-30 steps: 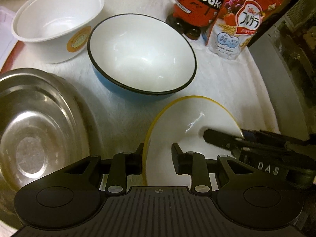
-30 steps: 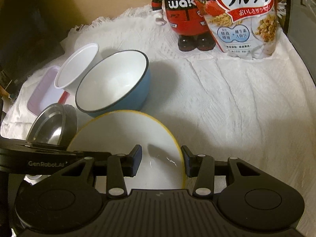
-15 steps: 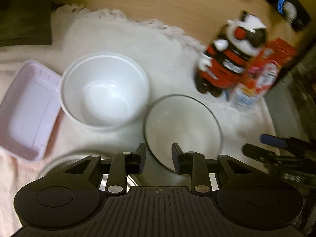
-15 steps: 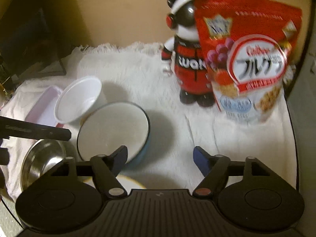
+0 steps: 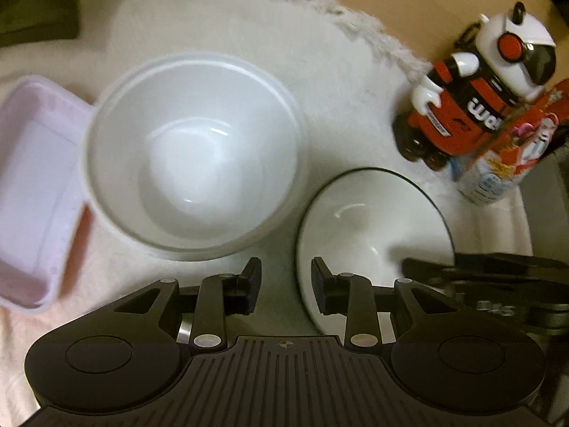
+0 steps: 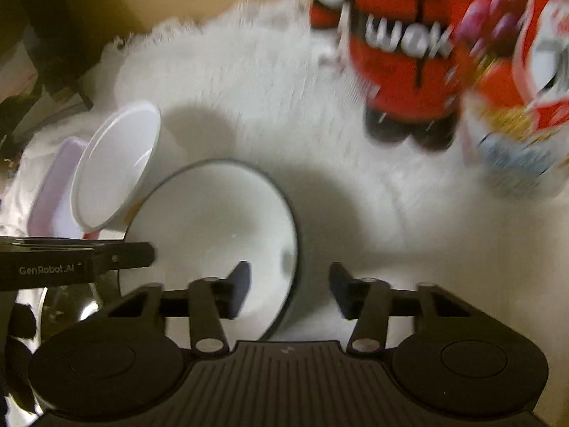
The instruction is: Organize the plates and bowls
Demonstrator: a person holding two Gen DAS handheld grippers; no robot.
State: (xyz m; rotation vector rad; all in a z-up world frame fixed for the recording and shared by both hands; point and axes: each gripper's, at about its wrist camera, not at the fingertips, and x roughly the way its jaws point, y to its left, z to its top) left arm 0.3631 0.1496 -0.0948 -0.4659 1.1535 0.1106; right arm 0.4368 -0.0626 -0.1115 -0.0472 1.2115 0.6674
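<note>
Left gripper points steeply down over the bench, which is covered with a white textured cloth with a fringed, fluffy edge. Its fingers are easing apart with a narrow gap; nothing is gripped, and the dark rim of the enamel bowl sits just beside the right finger, not pinched. That bowl is round and glossy white inside with a thin black rim.

Beside it on the left stands a deeper white bowl, smooth plastic or foam, matte, with a thick rolled lip. It touches or nearly touches a pale lilac rectangular tray with rounded corners. A reddish strip shows under the tray's near edge.

Right gripper is closing, with the enamel bowl's rim between its fingers; the left finger is inside the bowl and the right one outside. The pads do not press on the rim yet. The view is motion-blurred.

A shiny steel bowl peeks out low on the left in the right wrist view, mostly hidden.

At the back of the cloth are a red, black and white robot figure of hard plastic and a glossy red cereal bag just beside it.
</note>
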